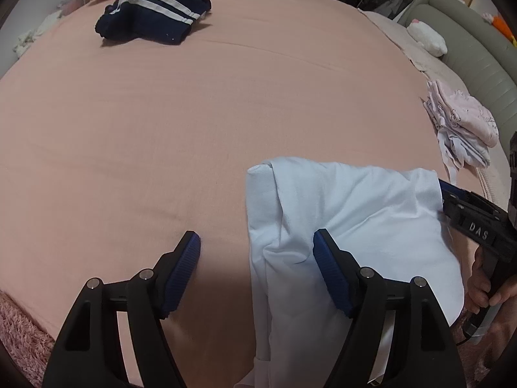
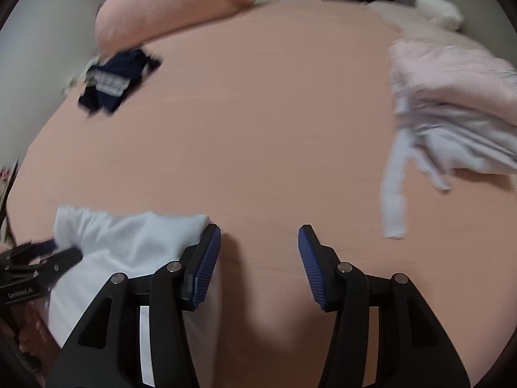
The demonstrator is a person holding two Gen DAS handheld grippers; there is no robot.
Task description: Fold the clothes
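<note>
i'm working both wide-open, empty tools, left tool (image 1: pixel 257 255) and right tool (image 2: pixel 259 252), around the half-folded white cotton garment (image 1: pixel 349 213) on the pink bed (image 1: pixel 194 123), judging each needs an edge next.

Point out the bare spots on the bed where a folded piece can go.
Bare: the broad middle of the pink sheet, between the navy striped garment, the pink-and-white pile and the white shirt. Crowded: the near edge, around that shirt and both grippers.

My grippers are black with ribbed blue pads (image 1: pixel 181 268). The bedsheet (image 1: pixel 161 113) is plain peach-pink; on it lie a white garment (image 1: pixel 349 213), a navy garment (image 1: pixel 152 9) with white stripes, and pale pink clothes (image 1: pixel 462 119).
</note>
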